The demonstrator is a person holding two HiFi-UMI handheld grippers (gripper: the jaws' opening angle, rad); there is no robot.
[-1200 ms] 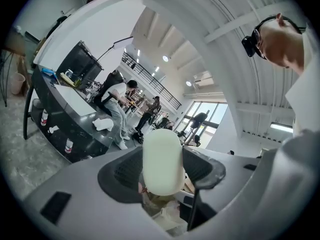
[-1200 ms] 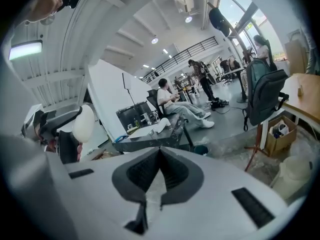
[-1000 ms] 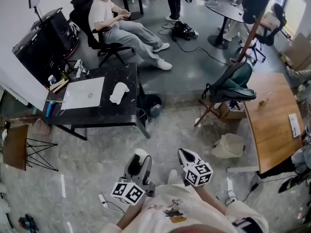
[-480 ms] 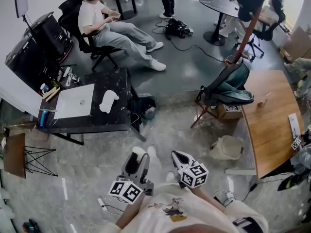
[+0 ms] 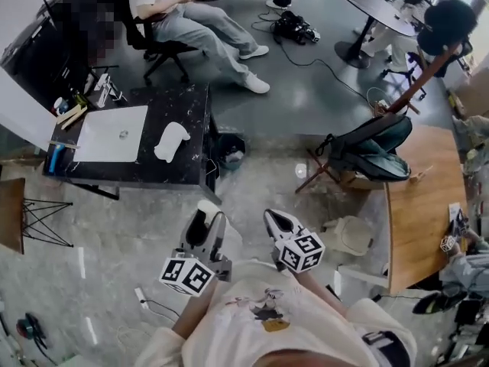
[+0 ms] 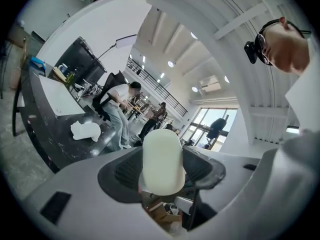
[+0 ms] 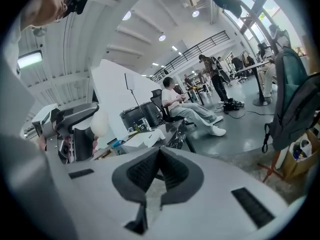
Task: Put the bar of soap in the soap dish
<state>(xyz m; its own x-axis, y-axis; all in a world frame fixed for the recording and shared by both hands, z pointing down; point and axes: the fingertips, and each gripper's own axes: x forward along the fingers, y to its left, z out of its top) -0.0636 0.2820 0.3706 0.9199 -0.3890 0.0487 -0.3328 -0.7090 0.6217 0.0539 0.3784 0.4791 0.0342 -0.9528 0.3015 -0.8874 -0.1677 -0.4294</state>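
Head view: I stood on a grey stone-look floor (image 5: 137, 235), both tools held close in front of my body and well apart from the furniture.
Left gripper (image 5: 202, 226): my grey two-jaw tool was clamped on the soap, one dark ribbed pad pressed against each of its sides.
Soap: the pale cream, round-ended bar of soap (image 6: 161, 156) stood upright between those jaws, its rounded top rising above them.
Right gripper (image 7: 159, 168): its jaws were together, pad against pad, with nothing between them.
Table: a black, white-veined rectangular table (image 5: 183, 170) lay ahead and to my left, well apart from both tools.
On the table: a flat white rectangular sheet (image 5: 113, 134) lay there, with a white, irregular lumpy object (image 5: 170, 141) just beside it; I could not tell whether this was the soap dish.
Surroundings: a seated person (image 5: 191, 14) was beyond the table; a dark green backpack (image 5: 374, 147) and a brown wooden tabletop (image 5: 416, 220) lay to my right.
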